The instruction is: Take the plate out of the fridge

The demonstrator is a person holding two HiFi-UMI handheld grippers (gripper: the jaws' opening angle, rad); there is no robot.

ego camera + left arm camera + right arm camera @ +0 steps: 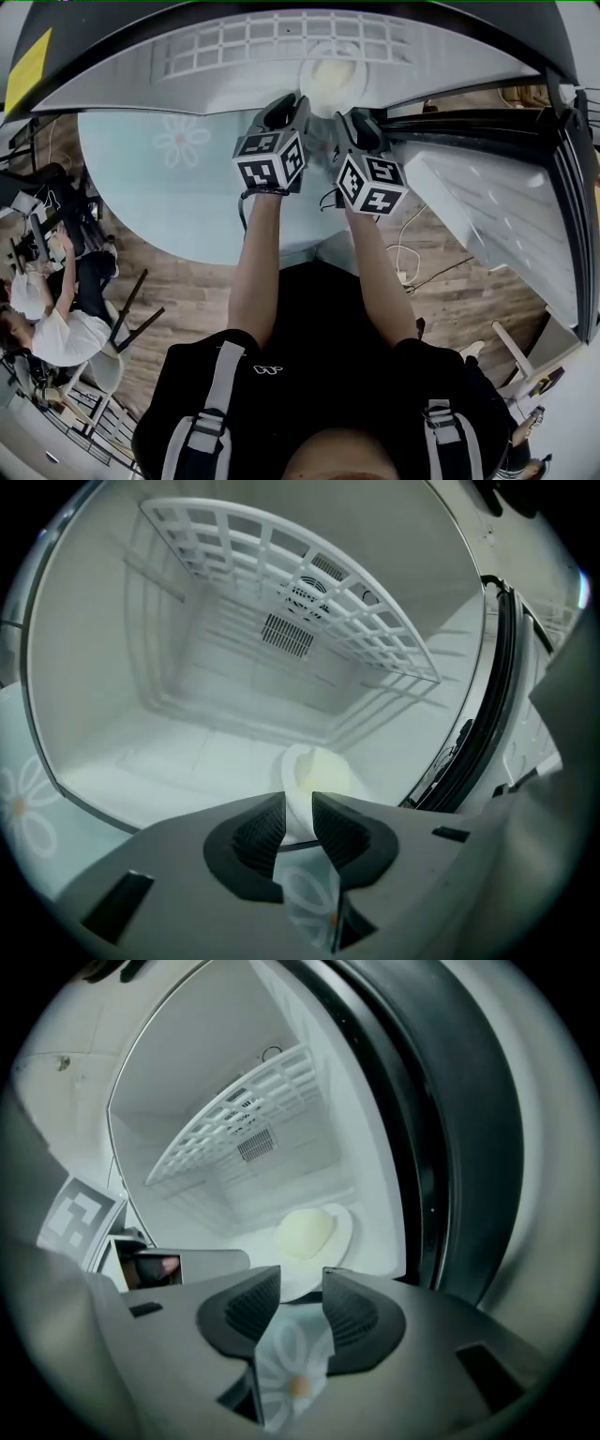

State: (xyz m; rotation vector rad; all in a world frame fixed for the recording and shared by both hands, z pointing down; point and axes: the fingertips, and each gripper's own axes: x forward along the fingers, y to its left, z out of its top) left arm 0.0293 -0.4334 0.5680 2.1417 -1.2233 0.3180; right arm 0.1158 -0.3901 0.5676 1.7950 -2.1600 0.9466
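Our left gripper and right gripper, jaws slightly apart, grip nothing; just ahead, the fridge holds a plate of pale food

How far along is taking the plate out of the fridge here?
Done: the fridge door stands open. In hand: the left gripper and right gripper, jaws apart, reach the near rim of the plate, which lies on the fridge floor; no grip shows yet. Left: close on it, lift, bring it out.

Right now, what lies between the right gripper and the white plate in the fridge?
Nothing. The right gripper view shows the round white plate, pale yellow at its centre, just beyond the open right gripper, on bare white fridge floor.
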